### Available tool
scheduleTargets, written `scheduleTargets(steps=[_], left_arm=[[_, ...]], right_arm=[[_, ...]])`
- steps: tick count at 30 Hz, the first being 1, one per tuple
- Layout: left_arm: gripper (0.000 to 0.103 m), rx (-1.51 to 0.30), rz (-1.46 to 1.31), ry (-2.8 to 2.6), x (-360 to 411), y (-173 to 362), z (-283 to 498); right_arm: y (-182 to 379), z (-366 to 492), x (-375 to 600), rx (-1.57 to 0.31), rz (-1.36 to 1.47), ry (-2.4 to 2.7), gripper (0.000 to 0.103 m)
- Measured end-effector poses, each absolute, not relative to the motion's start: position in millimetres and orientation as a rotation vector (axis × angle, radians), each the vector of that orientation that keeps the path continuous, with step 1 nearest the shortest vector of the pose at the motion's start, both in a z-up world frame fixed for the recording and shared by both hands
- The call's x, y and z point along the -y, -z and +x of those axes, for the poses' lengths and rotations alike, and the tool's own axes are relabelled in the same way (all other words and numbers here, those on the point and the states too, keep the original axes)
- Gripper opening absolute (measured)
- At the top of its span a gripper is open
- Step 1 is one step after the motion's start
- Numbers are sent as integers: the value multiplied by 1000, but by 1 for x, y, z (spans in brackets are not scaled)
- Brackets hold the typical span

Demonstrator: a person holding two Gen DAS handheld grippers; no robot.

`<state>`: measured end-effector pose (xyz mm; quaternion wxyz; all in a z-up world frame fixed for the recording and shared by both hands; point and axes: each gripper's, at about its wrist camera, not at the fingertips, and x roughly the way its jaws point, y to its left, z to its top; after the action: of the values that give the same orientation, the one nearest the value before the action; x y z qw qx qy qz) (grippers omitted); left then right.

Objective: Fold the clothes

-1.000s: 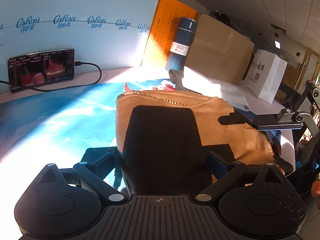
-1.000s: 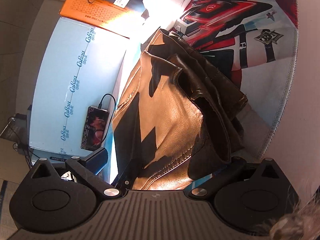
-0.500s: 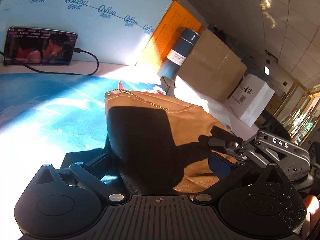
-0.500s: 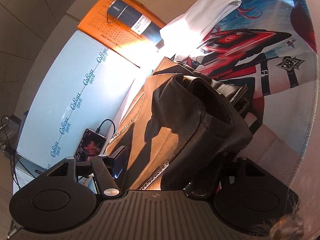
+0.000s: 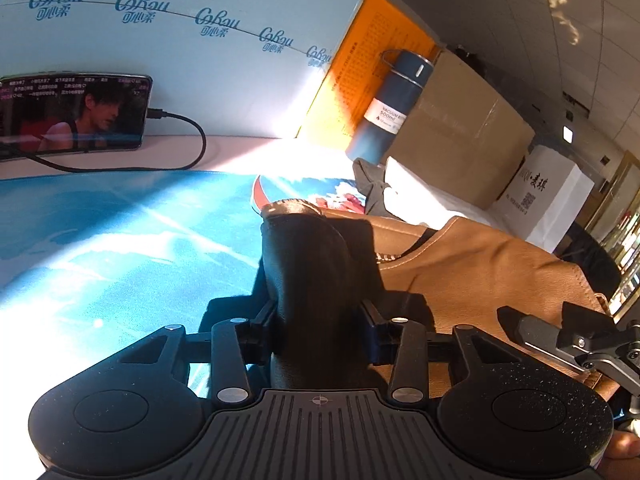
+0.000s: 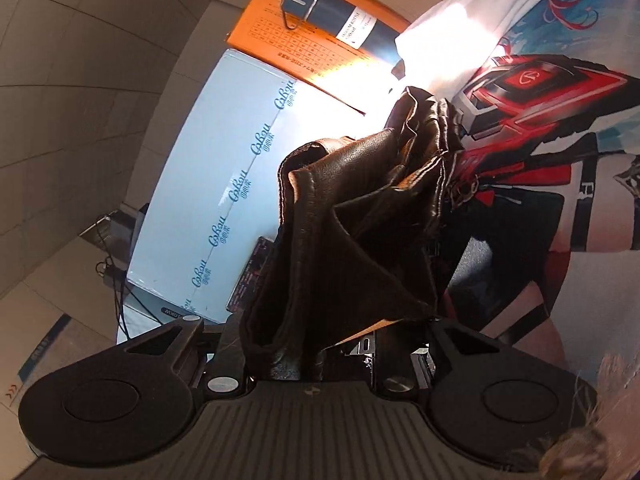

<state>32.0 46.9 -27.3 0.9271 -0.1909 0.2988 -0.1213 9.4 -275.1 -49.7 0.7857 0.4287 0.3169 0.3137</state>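
My left tool point(image 5: 320, 330) pinches a dark bunched fold of the tan-brown leather garment point(image 5: 480, 264), which lies on the blue printed mat point(image 5: 120, 248) covering the tabletop. My right tool point(image 6: 308, 354) clamps another gathered edge of it, lifted above the mat. A dark blue vacuum flask point(image 5: 390, 108) stands behind.

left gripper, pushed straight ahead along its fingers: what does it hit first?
The left gripper already holds a fold of the brown leather garment, so more garment comes first. Beyond lies the printed mat; depth unclear.
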Motion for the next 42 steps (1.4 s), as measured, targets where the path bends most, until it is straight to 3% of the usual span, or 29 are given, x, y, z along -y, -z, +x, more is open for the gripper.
scheduleTargets(steps=[2, 4, 14, 20, 25, 33, 42], left_arm=[[20, -595, -419, 269, -48, 27, 29], [18, -570, -445, 280, -47, 25, 24], [18, -333, -544, 317, -40, -12, 20], [18, -225, -532, 324, -15, -36, 68], [18, -184, -582, 309, 13, -32, 116], [18, -293, -622, 365, 69, -9, 208], [21, -472, -610, 315, 95, 31, 241]], right_arm=[[42, 11, 276, -655, 904, -724, 20], [37, 13, 276, -638, 905, -774, 20], [-5, 29, 289, -403, 848, -1023, 20], [-31, 72, 304, -269, 786, -1055, 20], [-37, 132, 326, -263, 795, -1022, 20], [-8, 185, 367, -174, 847, -772, 20], [51, 219, 402, -315, 967, -463, 20]])
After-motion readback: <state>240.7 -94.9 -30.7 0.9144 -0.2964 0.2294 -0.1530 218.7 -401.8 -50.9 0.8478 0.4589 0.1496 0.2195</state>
